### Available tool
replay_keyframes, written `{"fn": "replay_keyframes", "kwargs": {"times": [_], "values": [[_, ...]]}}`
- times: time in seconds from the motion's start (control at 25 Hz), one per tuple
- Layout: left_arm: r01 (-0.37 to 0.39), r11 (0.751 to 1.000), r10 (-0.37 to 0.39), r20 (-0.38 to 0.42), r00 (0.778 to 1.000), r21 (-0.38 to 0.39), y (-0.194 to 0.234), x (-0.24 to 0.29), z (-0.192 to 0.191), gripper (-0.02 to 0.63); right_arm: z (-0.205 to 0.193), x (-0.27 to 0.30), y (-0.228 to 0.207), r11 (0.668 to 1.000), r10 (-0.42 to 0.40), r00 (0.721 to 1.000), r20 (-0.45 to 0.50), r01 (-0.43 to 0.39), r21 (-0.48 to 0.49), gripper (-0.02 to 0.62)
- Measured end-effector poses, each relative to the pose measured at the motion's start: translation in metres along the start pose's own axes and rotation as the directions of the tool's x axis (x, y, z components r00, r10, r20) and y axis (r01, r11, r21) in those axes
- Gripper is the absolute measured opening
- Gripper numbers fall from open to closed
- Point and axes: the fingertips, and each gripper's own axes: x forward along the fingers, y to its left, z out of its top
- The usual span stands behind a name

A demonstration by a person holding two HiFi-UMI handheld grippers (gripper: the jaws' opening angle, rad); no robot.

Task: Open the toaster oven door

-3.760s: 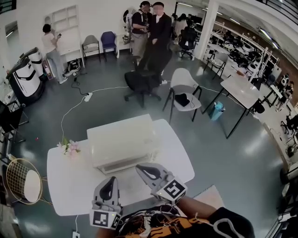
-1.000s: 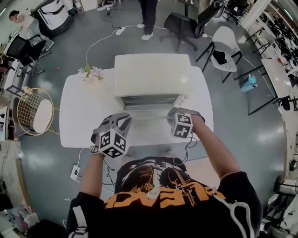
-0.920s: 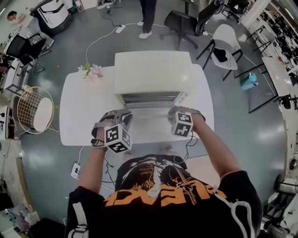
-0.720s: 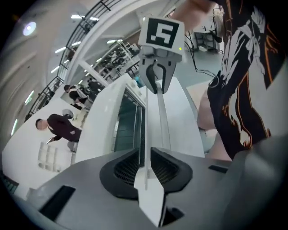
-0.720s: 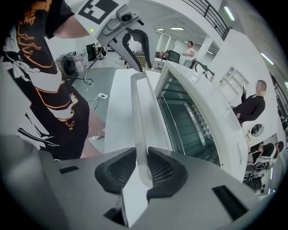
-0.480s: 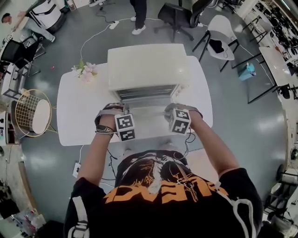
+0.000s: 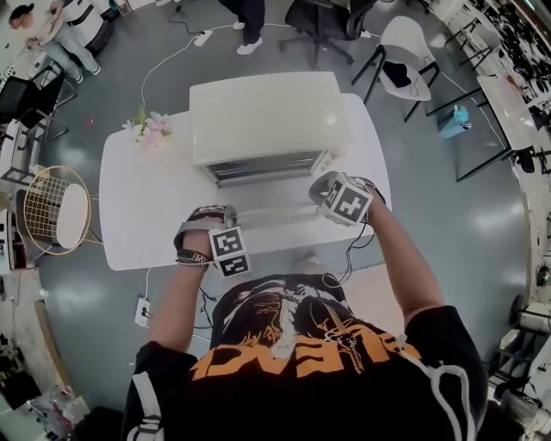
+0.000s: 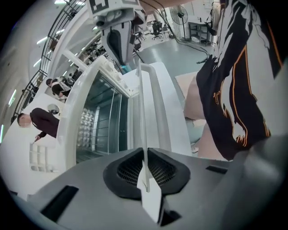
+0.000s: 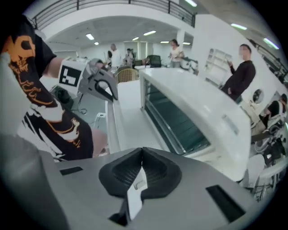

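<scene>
The toaster oven (image 7: 267,116) sits far on the table (image 7: 142,207), its door (image 7: 269,212) already flat toward the person, so the opening looks done. The left gripper (image 8: 145,155) pinches the door's near edge. The right gripper (image 9: 141,152), jaws together and empty, hovers at the door's right, so only letting go seems left.

In the head view, the marker cubes and hands hid the jaws of the left tongs (image 7: 215,211) and right tongs (image 7: 321,183). The oven door (image 7: 267,207) washed out against the white table (image 7: 138,215), its outline unclear. A bystander (image 7: 245,21) was cut off by the top edge, only legs showing.
</scene>
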Motion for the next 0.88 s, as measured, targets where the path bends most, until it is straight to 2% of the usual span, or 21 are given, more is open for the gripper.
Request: {"fn": "replay_keyframes", "kwargs": {"times": [0.12, 0.32, 0.4, 0.44, 0.48, 0.52, 0.56, 0.6, 0.64, 0.68, 0.72, 0.76, 0.8, 0.84, 0.88], "values": [[0.002, 1.0, -0.001, 0.021, 1.0, -0.028, -0.011, 0.003, 0.003, 0.054, -0.023, 0.019, 0.018, 0.993, 0.117, 0.99, -0.074, -0.118, -0.01, 0.017], [0.004, 0.999, -0.001, 0.06, 0.998, -0.049, -0.018, 0.0, 0.006, 0.051, -0.031, 0.037, 0.024, 0.988, 0.154, 0.984, -0.089, -0.153, 0.02, 0.014], [0.003, 0.992, 0.016, 0.153, 0.988, -0.128, -0.018, -0.014, 0.016, 0.039, -0.034, 0.041, 0.023, 0.986, 0.164, 0.982, -0.093, -0.161, 0.034, 0.014], [0.008, 0.98, 0.039, 0.228, 0.973, -0.201, -0.015, -0.026, 0.024, 0.021, -0.035, 0.042, 0.024, 0.985, 0.169, 0.981, -0.098, -0.167, 0.037, 0.014], [0.019, 0.958, 0.074, 0.312, 0.947, -0.285, -0.01, -0.042, 0.033, 0.021, -0.036, 0.043, 0.025, 0.985, 0.174, 0.979, -0.107, -0.171, 0.036, 0.014], [0.032, 0.93, 0.124, 0.395, 0.91, -0.367, -0.002, -0.059, 0.042, 0.021, -0.037, 0.045, 0.027, 0.984, 0.179, 0.977, -0.116, -0.177, 0.033, 0.014], [0.046, 0.898, 0.188, 0.474, 0.86, -0.438, 0.007, -0.079, 0.05, 0.021, -0.039, 0.047, 0.03, 0.983, 0.185, 0.975, -0.124, -0.183, 0.032, 0.014], [0.061, 0.866, 0.261, 0.552, 0.792, -0.497, 0.016, -0.1, 0.056, 0.021, -0.041, 0.051, 0.033, 0.981, 0.191, 0.973, -0.132, -0.189, 0.032, 0.014], [0.082, 0.836, 0.338, 0.626, 0.703, -0.543, 0.026, -0.124, 0.063, 0.021, -0.044, 0.054, 0.036, 0.98, 0.197, 0.97, -0.14, -0.194, 0.035, 0.014], [0.109, 0.806, 0.415, 0.687, 0.597, -0.581, 0.036, -0.148, 0.067, 0.021, -0.048, 0.058, 0.038, 0.98, 0.201, 0.969, -0.147, -0.197, 0.039, 0.014], [0.147, 0.772, 0.486, 0.723, 0.49, -0.618, 0.045, -0.171, 0.069, 0.021, -0.052, 0.062, 0.041, 0.979, 0.202, 0.967, -0.156, -0.198, 0.041, 0.014], [0.194, 0.729, 0.55, 0.73, 0.405, -0.656, 0.051, -0.188, 0.069, 0.021, -0.057, 0.066, 0.043, 0.98, 0.2, 0.966, -0.164, -0.196, 0.042, 0.014], [0.237, 0.684, 0.601, 0.717, 0.353, -0.69, 0.055, -0.199, 0.067, 0.021, -0.061, 0.072, 0.047, 0.98, 0.198, 0.965, -0.169, -0.194, 0.041, 0.014], [0.262, 0.647, 0.637, 0.696, 0.331, -0.716, 0.056, -0.206, 0.064, 0.021, -0.064, 0.078, 0.051, 0.98, 0.2, 0.965, -0.171, -0.196, 0.041, 0.014], [0.268, 0.622, 0.66, 0.677, 0.325, -0.735, 0.056, -0.211, 0.061, 0.021, -0.066, 0.083, 0.058, 0.978, 0.207, 0.963, -0.172, -0.202, 0.046, 0.014]]}}
